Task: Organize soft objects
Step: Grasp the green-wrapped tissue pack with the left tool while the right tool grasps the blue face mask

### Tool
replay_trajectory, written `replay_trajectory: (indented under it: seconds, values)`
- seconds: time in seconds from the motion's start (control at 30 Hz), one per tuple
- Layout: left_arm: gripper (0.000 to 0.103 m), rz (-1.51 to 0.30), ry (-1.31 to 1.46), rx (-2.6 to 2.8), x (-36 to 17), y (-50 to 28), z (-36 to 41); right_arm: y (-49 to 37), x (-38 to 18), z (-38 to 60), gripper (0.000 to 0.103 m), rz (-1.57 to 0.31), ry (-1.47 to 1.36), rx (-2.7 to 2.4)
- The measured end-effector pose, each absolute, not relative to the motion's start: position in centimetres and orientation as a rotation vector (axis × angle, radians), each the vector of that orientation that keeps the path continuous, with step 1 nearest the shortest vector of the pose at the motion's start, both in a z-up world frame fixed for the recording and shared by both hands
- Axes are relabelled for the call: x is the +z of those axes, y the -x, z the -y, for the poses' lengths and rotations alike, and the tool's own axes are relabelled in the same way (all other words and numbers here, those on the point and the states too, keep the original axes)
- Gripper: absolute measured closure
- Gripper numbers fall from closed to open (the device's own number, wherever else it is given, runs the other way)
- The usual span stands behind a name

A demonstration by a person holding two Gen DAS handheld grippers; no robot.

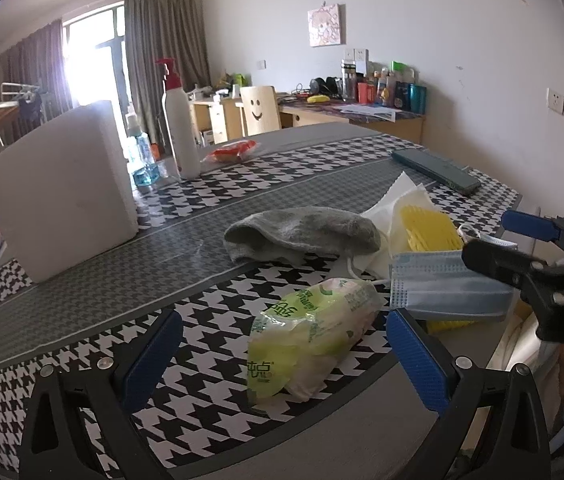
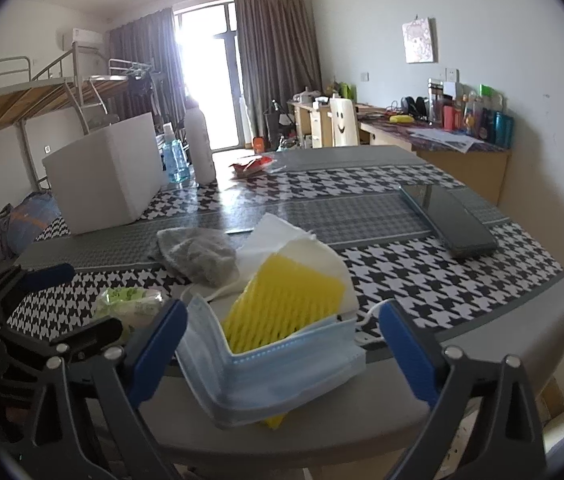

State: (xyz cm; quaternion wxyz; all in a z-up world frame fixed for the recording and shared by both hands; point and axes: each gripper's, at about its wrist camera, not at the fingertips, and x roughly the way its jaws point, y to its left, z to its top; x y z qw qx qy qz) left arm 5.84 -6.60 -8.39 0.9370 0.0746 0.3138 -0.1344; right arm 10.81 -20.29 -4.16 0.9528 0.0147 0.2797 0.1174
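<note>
A green tissue pack (image 1: 314, 340) lies on the houndstooth table between the open jaws of my left gripper (image 1: 282, 344); it also shows in the right wrist view (image 2: 130, 304). A folded blue face mask (image 2: 278, 360) rests over a yellow foam net (image 2: 282, 304) at the table's near edge, between the open jaws of my right gripper (image 2: 282, 340). The mask (image 1: 442, 284) and my right gripper (image 1: 502, 240) show in the left wrist view. A grey sock (image 1: 302, 232) lies behind, next to white napkins (image 2: 282, 236).
A white foam box (image 1: 58, 192) stands at the left. A white pump bottle (image 1: 178, 128), a blue spray bottle (image 1: 142, 156) and a red snack pack (image 1: 234, 150) sit at the back. A dark phone (image 2: 446, 220) lies at the right. The table edge (image 2: 562, 320) is close.
</note>
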Motion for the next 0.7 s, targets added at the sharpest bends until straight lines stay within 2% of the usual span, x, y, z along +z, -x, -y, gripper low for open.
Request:
replay_trajectory:
  seconds: [0.1,0.43,0.57,0.7]
  values:
    - [0.001,-0.645,-0.161,-0.287,-8.6,-6.0,6.8,-10.4,-4.6,20.3,0.008,-0.596,-0.019,0.248]
    - [0.001,-0.653,-0.193,-0.297,-9.0,-6.5,7.8,-8.8,-5.8,20.6,0.034,-0.651,-0.055,0.301]
    - [0.001,-0.665,-0.213,-0.303,-9.2,-6.6,8.2,-9.0,-6.0,20.4,0.041,-0.662,-0.062,0.308]
    - [0.009,-0.673,-0.230,-0.311,-9.4,-6.7,8.4,-8.8,-5.9,20.5,0.049,-0.661,-0.065,0.303]
